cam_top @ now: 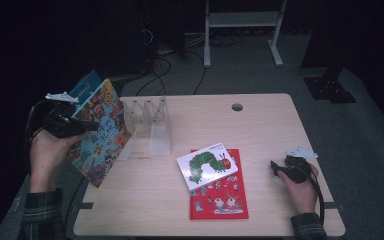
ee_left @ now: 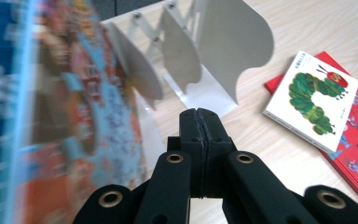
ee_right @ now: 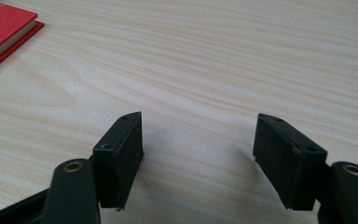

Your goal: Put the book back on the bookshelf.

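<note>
Your left gripper point(ee_left: 199, 122) has its jaws pressed together with nothing between them. The picture book point(cam_top: 99, 131) stands tilted just beside it, at the table's point(cam_top: 260, 125) left edge, next to the white rack point(cam_top: 152, 122). Your right gripper point(ee_right: 198, 154) rests on the table, jaws apart and holding nothing.

Light wooden table point(cam_top: 260, 125) with a round cable hole point(cam_top: 237, 107) near its far edge. A white folding book rack point(cam_top: 152, 125) stands at far left. A red book point(cam_top: 219, 197) lies flat near centre; a caterpillar book point(cam_top: 207, 165) rests partly on it
</note>
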`<act>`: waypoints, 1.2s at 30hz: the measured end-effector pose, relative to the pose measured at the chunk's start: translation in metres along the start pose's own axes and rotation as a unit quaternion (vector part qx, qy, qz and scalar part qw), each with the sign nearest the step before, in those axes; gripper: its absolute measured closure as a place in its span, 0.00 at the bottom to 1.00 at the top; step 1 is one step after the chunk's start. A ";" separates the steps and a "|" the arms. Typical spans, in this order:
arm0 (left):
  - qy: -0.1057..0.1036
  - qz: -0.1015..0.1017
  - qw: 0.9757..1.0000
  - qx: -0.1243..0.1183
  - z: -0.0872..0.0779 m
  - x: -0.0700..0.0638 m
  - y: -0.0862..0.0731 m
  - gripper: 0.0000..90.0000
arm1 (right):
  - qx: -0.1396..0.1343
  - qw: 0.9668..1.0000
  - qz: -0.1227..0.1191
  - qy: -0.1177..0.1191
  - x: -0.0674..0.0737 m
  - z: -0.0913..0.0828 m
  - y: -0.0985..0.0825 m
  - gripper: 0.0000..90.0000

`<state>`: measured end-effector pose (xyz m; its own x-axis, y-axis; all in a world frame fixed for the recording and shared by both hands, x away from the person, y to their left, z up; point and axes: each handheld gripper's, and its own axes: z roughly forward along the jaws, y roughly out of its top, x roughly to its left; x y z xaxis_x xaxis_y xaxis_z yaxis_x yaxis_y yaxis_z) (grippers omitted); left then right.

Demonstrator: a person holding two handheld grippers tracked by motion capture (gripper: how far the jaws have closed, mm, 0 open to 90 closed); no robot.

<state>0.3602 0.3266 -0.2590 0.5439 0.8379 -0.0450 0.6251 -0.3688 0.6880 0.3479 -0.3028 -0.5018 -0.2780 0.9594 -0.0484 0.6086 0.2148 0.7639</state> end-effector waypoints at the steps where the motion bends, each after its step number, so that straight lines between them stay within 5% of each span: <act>1: -0.004 0.003 1.000 0.000 0.004 -0.004 -0.001 0.99 | 0.000 1.000 0.001 0.000 0.000 0.000 0.000 0.36; 16: -0.056 0.049 0.997 0.001 0.072 -0.057 -0.025 0.91 | 0.006 1.000 0.020 0.016 -0.002 0.000 -0.001 0.35; 25: -0.076 0.049 0.996 0.003 0.122 -0.083 -0.052 0.85 | 0.008 0.999 0.023 0.020 -0.002 -0.001 -0.001 0.35; 35: -0.069 0.059 0.996 0.007 0.166 -0.095 -0.084 0.70 | 0.012 0.999 0.025 0.020 -0.001 0.000 -0.001 0.28; 36: -0.062 0.066 0.996 0.021 0.175 -0.095 -0.090 0.67 | 0.013 0.999 0.022 0.021 -0.001 0.000 -0.001 0.25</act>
<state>0.3502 0.2093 -0.4436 0.6857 0.7264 -0.0467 0.5653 -0.4911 0.6628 0.3476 -0.3044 -0.5025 -0.2812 0.9596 0.0127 0.6394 0.1775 0.7481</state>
